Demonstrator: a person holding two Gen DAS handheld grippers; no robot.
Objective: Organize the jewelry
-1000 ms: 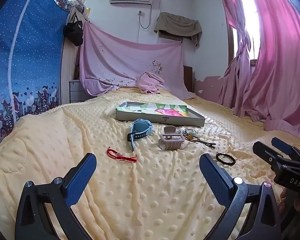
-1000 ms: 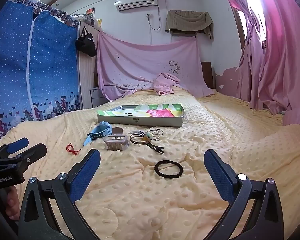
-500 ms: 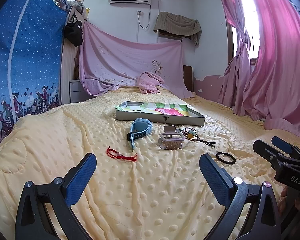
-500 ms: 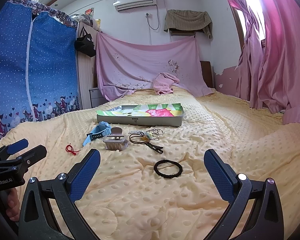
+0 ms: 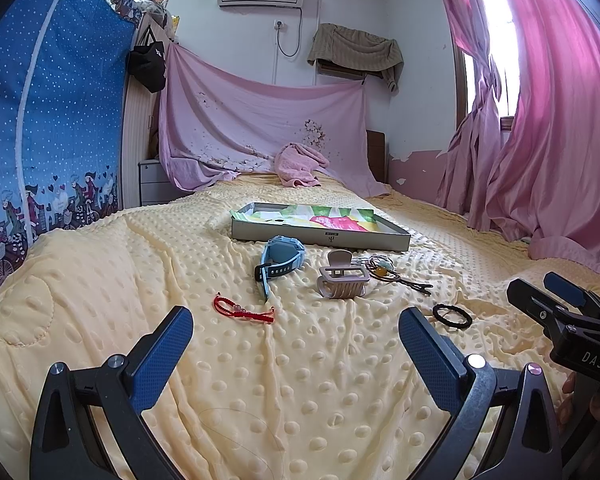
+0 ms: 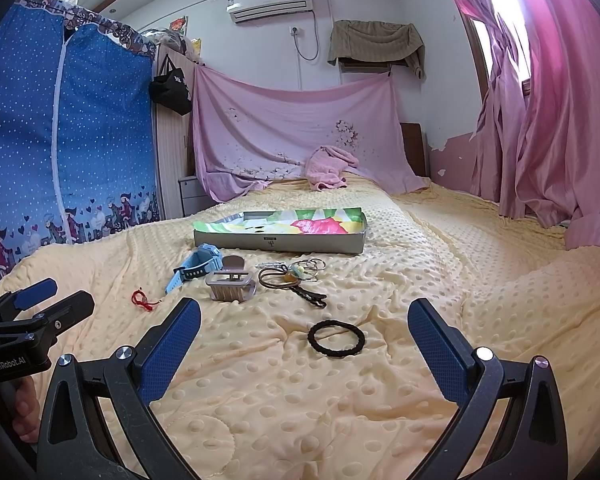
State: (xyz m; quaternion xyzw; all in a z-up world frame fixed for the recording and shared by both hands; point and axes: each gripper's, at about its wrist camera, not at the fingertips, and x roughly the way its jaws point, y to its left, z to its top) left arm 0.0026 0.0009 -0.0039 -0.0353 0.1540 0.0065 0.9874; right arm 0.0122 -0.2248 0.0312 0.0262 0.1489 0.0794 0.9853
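Both your claws, left [image 5: 296, 336] and right [image 6: 304, 330], gape wide and empty above the bed [image 5: 300, 380]. Ahead of them lie one red bracelet [image 5: 242, 311], one blue watch [image 5: 280, 258], one hair clip [image 5: 342, 280], one black hair tie [image 6: 336, 338] and one tangle of rings and ties [image 6: 296, 274]. One tray [image 5: 320, 236] sits beyond.

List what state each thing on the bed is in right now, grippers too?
Left gripper: open, empty.
Right gripper: open, empty.
Shallow grey cardboard box: open, lidless.
Light-blue plastic watch: strap unbuckled.
Beige plastic claw clip: closed.
Black elastic hair tie: flat.
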